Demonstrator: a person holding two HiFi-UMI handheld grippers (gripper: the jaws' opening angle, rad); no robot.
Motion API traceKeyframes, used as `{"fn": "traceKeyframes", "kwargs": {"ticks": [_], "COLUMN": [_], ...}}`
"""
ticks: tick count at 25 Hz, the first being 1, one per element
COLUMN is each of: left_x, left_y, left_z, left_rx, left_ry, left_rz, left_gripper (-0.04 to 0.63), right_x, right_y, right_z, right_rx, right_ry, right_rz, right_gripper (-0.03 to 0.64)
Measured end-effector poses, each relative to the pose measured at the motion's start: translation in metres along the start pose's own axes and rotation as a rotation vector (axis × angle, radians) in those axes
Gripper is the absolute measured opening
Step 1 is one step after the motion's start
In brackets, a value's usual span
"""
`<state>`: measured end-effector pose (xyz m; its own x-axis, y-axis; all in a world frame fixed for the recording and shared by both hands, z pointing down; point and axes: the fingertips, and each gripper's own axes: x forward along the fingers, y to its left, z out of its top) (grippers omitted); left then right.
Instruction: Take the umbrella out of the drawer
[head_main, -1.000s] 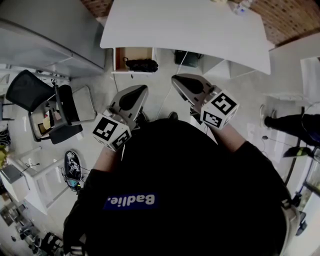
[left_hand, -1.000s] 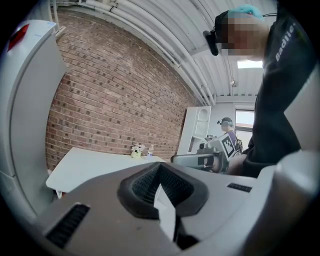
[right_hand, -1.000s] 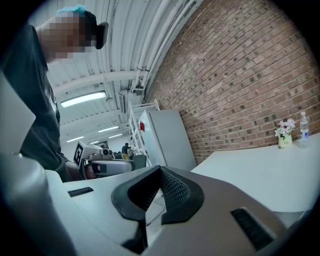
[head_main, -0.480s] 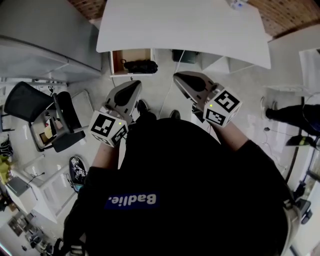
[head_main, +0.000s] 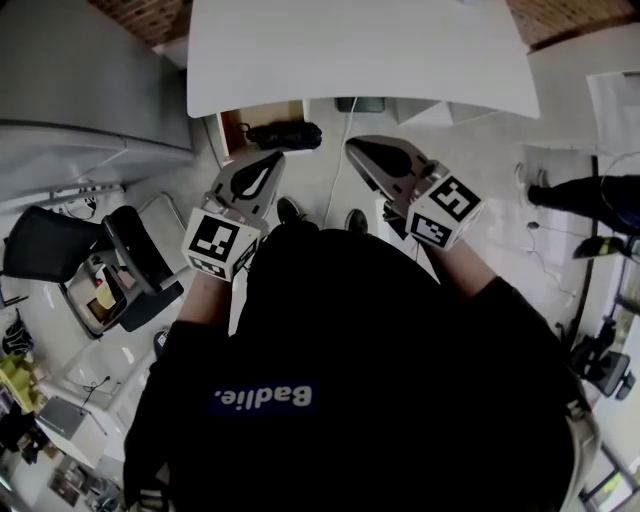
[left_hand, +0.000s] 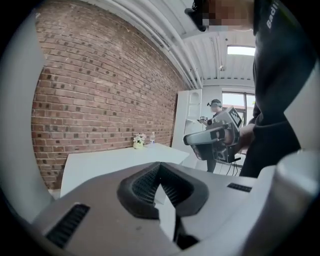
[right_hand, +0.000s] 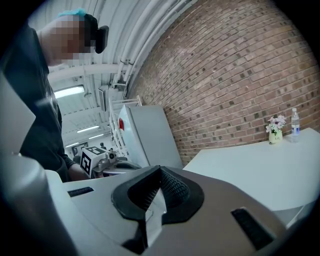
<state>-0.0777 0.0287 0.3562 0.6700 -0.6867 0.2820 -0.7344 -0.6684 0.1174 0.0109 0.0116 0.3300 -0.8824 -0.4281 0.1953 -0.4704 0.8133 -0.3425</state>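
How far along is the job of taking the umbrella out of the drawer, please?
Done: the drawer stands open. In hand: nothing; the left gripper and right gripper are both shut and empty, short of the drawer. Left: the black umbrella lies inside, untouched; it must be gripped and lifted out.

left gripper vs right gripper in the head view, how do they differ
The left gripper angles up and right, its tip just below the open drawer holding the black umbrella; the right gripper angles up and left, to the drawer's right. The left gripper's marker cube sits lower in the picture than the right gripper's. Both are shut and empty.
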Motion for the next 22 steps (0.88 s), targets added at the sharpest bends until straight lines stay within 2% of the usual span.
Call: {"fn": "traceKeyframes", "kwargs": {"ticks": [4,13,22], "left_x": [0.0,0.004,0.028], "left_y": [0.022,0.06,0.065], "left_z": [-0.011,-0.051,-0.098], "left_rx": [0.03,0.105,0.232], "left_ry": [0.003,0.118,0.272], "left_rz": [-0.047,-0.113,-0.164], "left_gripper": [-0.003,-0.002,0.071], "right_x": [0.019,0.045,0.049], "right_y": [0.001,0.002,-0.02], "right_z": [-0.002,-0.005,-0.012], "right_rx": [0.014,0.003,0.03], "right_ry": [0.001,0.019,0.017], "right_rz": [-0.053,-0.109,-0.119], "right_gripper": [0.026,0.026,0.026]}}
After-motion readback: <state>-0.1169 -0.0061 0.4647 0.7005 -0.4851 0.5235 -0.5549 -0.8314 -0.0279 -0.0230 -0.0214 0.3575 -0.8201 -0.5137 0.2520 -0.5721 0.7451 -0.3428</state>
